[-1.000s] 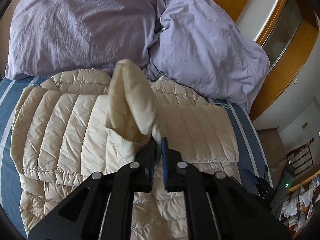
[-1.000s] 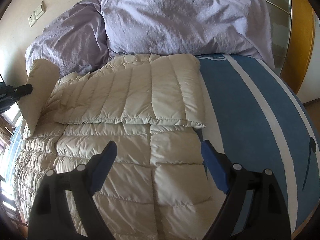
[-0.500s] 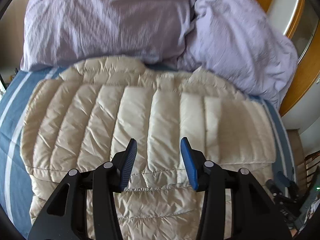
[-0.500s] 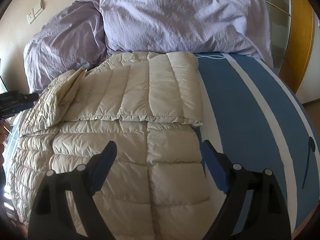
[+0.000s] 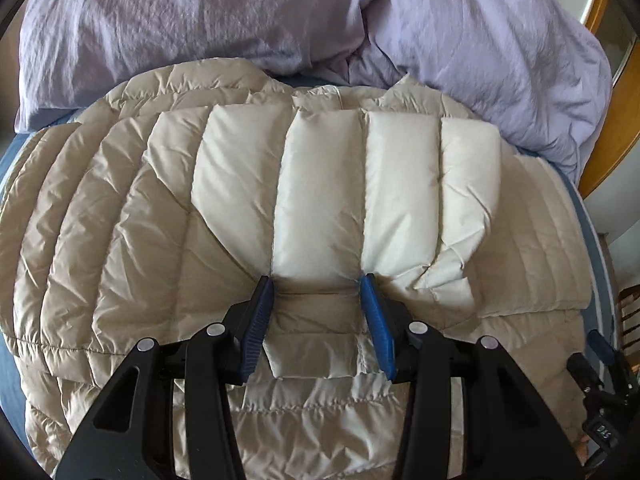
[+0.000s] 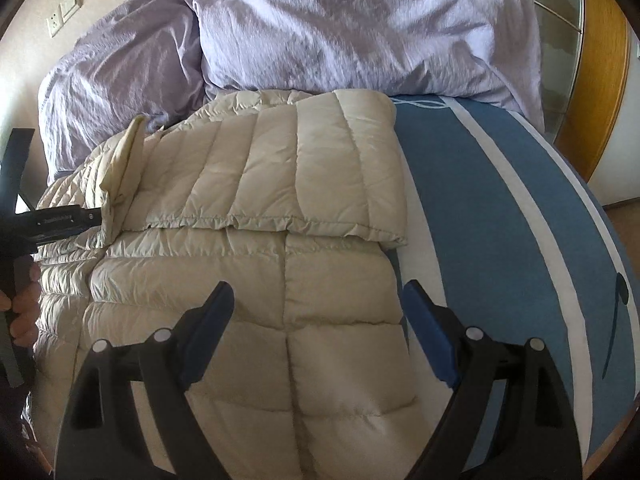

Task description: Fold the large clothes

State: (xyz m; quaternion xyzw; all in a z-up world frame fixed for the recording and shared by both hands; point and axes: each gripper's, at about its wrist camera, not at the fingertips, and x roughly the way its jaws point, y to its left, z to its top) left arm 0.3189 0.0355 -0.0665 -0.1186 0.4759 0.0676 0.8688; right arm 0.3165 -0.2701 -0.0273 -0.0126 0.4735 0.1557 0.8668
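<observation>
A cream quilted down jacket [image 5: 200, 240] lies spread on the bed, its sleeves folded across the body. In the left wrist view one folded sleeve [image 5: 360, 192] lies flat right in front of my left gripper [image 5: 318, 286], which is open and empty, its blue pads just above the sleeve's cuff. In the right wrist view the jacket [image 6: 280, 184] fills the middle, and my right gripper [image 6: 320, 296] is open and empty above its lower body. The left gripper shows at the left edge there [image 6: 60, 220], beside the raised sleeve edge [image 6: 124, 168].
Two lilac pillows [image 5: 180, 16] [image 6: 352, 24] lie at the head of the bed behind the jacket. The blue bedsheet with white stripes [image 6: 500, 200] extends to the right. A wooden frame [image 6: 600, 60] stands at the far right. Wall sockets [image 6: 64, 8] are at upper left.
My left gripper let go of the sleeve it held up, opened, and the sleeve now lies flat across the jacket. My right gripper stayed open and hardly moved.
</observation>
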